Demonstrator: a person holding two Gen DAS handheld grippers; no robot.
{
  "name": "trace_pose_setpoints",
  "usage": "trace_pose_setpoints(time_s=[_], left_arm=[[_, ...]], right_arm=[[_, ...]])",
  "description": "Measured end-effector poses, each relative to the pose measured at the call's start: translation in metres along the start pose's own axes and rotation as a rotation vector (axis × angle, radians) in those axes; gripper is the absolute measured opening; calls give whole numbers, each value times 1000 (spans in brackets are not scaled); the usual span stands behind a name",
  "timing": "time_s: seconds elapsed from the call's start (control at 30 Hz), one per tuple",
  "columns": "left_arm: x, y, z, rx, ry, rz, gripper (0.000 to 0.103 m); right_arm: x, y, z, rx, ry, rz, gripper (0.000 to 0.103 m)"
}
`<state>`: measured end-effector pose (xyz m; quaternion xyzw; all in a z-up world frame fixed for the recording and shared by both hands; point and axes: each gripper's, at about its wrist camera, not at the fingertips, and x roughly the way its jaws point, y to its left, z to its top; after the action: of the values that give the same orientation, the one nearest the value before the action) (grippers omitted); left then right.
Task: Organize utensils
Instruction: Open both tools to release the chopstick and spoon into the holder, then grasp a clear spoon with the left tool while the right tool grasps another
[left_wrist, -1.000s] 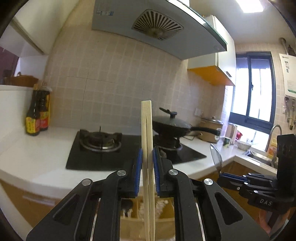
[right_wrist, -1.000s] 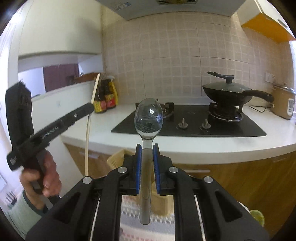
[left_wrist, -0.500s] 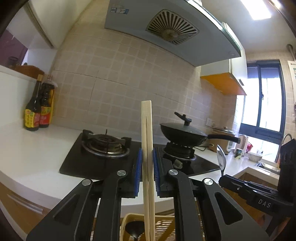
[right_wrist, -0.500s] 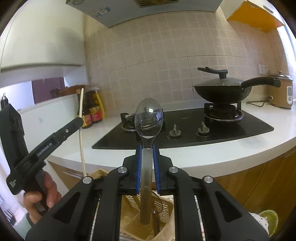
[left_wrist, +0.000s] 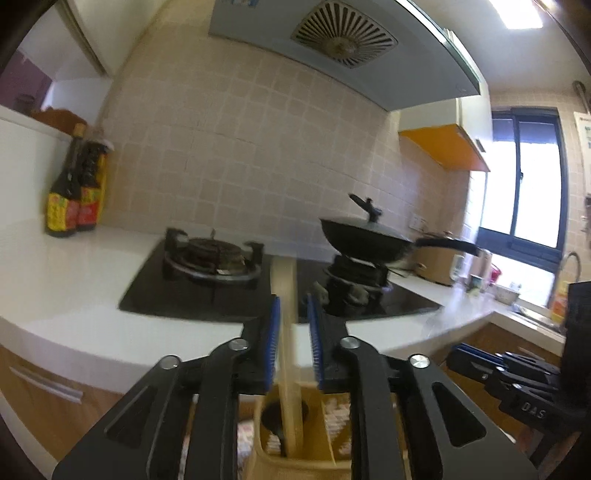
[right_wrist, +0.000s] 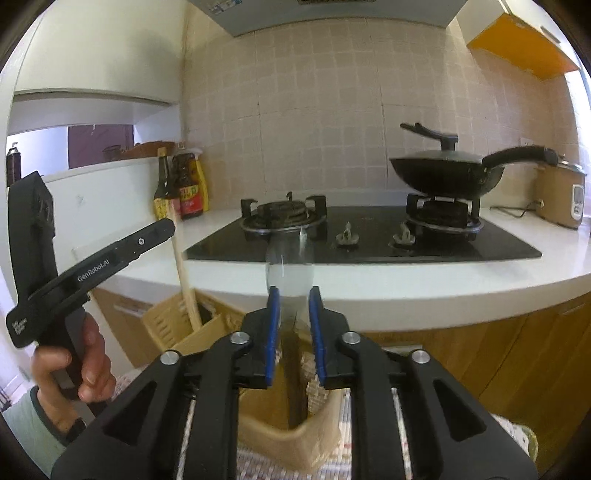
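Note:
Both grippers hang over a beige slatted utensil holder (left_wrist: 332, 465) below the counter edge. My left gripper (left_wrist: 293, 314) has its jaws opening. The pale wooden chopsticks (left_wrist: 284, 295) stand blurred between the pads, with a gap on the right side and their lower ends in a holder compartment. My right gripper (right_wrist: 293, 306) has its jaws opening too. The metal spoon (right_wrist: 290, 266) is a blur between the pads, clear of both, above the holder (right_wrist: 288, 439). In the right wrist view, the left gripper (right_wrist: 162, 229) is in a hand, with the chopsticks (right_wrist: 184, 280) slanting down into the holder.
A white counter (right_wrist: 406, 288) carries a black gas hob (right_wrist: 369, 243) with a lidded wok (right_wrist: 443, 173) on its right burner. Sauce bottles (left_wrist: 74, 192) stand at the left, a rice cooker (right_wrist: 561, 195) at the right. A dark ladle (left_wrist: 273, 417) sits in the holder, over a patterned mat (right_wrist: 266, 465).
Both grippers have sunk toward the holder. Their jaws have parted, and the chopsticks and the spoon have slid down between the pads.

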<state>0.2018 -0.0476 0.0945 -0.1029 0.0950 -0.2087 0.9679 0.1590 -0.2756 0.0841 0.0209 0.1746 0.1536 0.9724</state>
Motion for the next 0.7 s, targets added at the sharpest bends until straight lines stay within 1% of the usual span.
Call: trace_pose_setpoints(time_s=[0.03,0.1,0.17,0.27,0.4,0.53,0.67,0.7], left_arm=[[-4,1,-1,-9,8,-12,21],[-14,2,-2,-15,29,-21,29],[-25,1,-3,-13,36,-21,32],[-47,-2,0,-6,46,-25,33],[-77,-11,5,-1,69,-45,40],[-108,-29,6,47,102,-34,40],[-135,-47,-2,100,160,-47,45],[-142,-51,-6,111,173,-53,45]], right_arm=[[-3,-1,-1,8,5,5,24],[-14,-3,-4,24,13,0,26],[-25,-4,-7,37,26,-2,26],[-44,-6,-12,59,43,-9,26],[-71,-5,-15,87,69,-15,26],[-95,2,-16,91,88,-19,26],[-111,10,-22,100,145,-17,26],[-114,13,-26,98,172,-23,26]])
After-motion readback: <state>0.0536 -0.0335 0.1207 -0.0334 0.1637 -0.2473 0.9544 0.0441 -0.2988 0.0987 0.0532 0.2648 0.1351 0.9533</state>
